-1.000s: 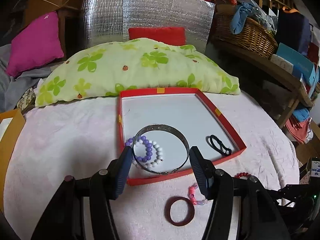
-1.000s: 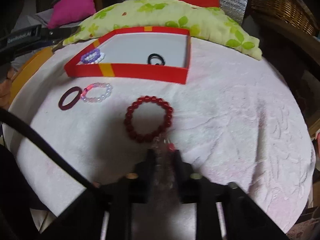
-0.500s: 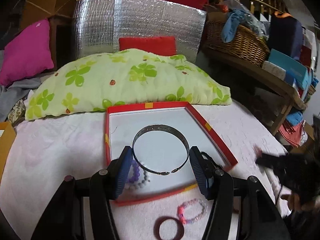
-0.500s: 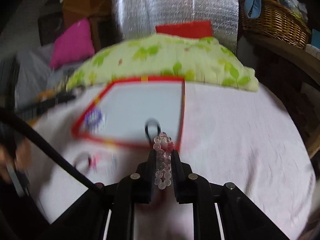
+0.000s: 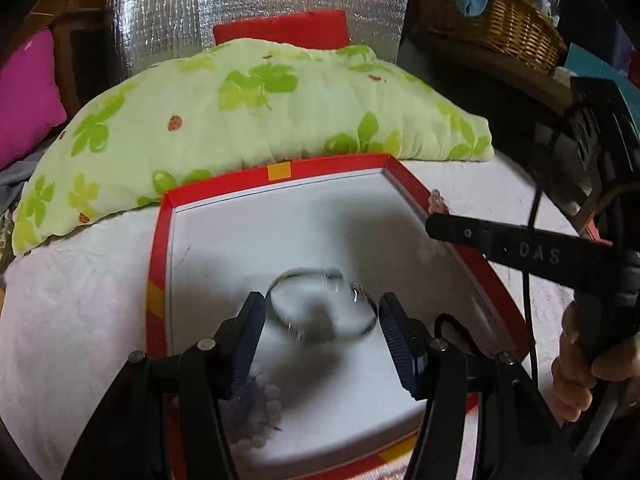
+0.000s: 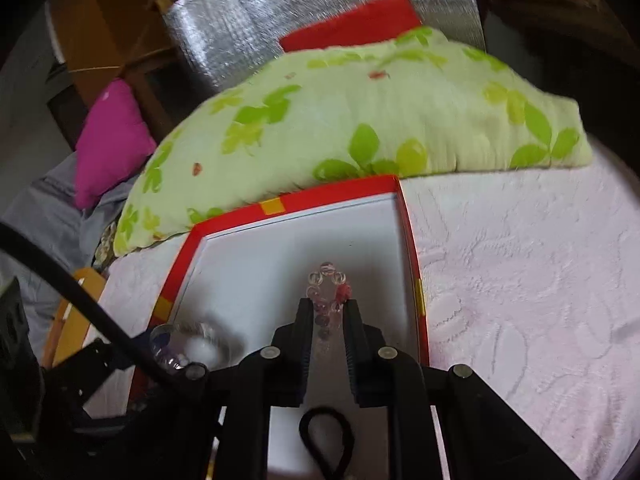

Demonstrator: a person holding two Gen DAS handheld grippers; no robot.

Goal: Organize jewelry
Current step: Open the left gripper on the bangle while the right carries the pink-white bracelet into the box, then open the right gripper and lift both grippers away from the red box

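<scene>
The right gripper [image 6: 327, 312] is pinching a clear beaded bracelet [image 6: 326, 292] over the red box [image 6: 276, 206], while the left gripper [image 5: 320, 320] is spanning a blurred silver bangle [image 5: 320, 308], contact unclear. Inside are already lying a black hair tie [image 6: 326, 440] and a purple-white bead bracelet [image 5: 260, 408]; both carried pieces are awaiting release.

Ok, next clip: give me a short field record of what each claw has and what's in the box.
left claw: grips silver bangle across its width, over the box
right claw: shut on clear bead bracelet, above box interior
red box: white inside; holds purple-white bead bracelet and black hair tie
behind box: green-leaf pillow
</scene>
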